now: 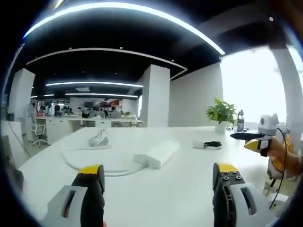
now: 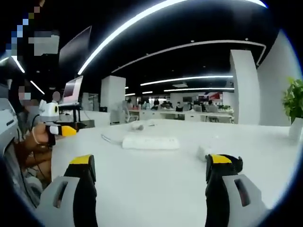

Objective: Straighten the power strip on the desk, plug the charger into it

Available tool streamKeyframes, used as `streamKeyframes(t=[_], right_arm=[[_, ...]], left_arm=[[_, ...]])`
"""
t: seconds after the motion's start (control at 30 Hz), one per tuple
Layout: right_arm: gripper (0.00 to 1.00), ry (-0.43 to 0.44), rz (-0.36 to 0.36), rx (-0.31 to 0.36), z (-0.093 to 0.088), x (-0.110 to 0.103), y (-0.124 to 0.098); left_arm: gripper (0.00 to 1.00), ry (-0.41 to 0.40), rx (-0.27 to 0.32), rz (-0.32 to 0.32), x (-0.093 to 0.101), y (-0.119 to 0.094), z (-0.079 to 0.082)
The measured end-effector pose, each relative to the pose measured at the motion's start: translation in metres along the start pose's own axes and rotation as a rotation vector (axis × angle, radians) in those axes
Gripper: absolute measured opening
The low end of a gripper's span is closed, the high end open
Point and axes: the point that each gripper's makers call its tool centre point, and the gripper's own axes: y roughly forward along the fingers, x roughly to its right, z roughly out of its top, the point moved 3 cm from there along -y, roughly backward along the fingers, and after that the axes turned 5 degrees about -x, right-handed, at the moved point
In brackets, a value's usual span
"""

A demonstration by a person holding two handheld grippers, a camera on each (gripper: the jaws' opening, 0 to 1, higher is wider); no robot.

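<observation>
- Grippers first: your left gripper (image 1: 158, 189) has its jaws spread wide at the bottom of the left gripper view with nothing between them, and your right gripper (image 2: 151, 182) is the same at the bottom of the right gripper view, so both tools are free to take a job.
- Power strip (image 1: 157, 153) lies on the white desk (image 1: 180, 194) at the centre of the left gripper view, skewed on a diagonal toward the upper right; in the right gripper view it sits just above centre, lying across the frame. That skew is what you have to straighten.
- Its white cable (image 1: 94, 163) loops away to the left of centre in the left gripper view, toward a bundled coil (image 1: 99, 138) further back; judge that this loop may pull on the strip as you turn it.
- Charger (image 1: 207, 144) rests right of centre in the left gripper view, apart from the strip, a white body with a dark end; which way its prongs face you cannot tell.
- Potted plant (image 1: 221, 115) stands at the upper right, well behind the charger, out of the way.
- Both tools hover short of the strip, touching nothing, so the straightening looks not yet begun.
</observation>
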Motion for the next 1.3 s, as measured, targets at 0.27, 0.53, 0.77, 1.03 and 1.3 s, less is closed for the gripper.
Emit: streamKeyframes(t=[0.27, 0.53, 0.77, 1.03, 1.3], right_arm=[[0.97, -0.007, 0.008, -0.017, -0.003, 0.01, 0.014], [1.0, -0.031, 0.055, -0.007, -0.001, 0.013, 0.031], [1.0, -0.075, 0.083, 0.01, 0.009, 0.023, 0.052], [1.0, -0.048, 0.128, -0.026, 0.0, 0.027, 0.083], [1.0, -0.067, 0.118, -0.016, 0.003, 0.034, 0.105]], left_arm=[[0.97, 0.005, -0.005, -0.009, 0.001, 0.011, 0.002], [0.96, 0.023, -0.009, -0.013, 0.001, 0.026, 0.006], [0.96, 0.019, -0.002, -0.02, 0.0, 0.044, 0.012], [0.97, 0.036, 0.044, 0.008, -0.003, 0.061, 0.022], [0.98, 0.054, 0.021, 0.016, -0.005, 0.078, 0.021]])
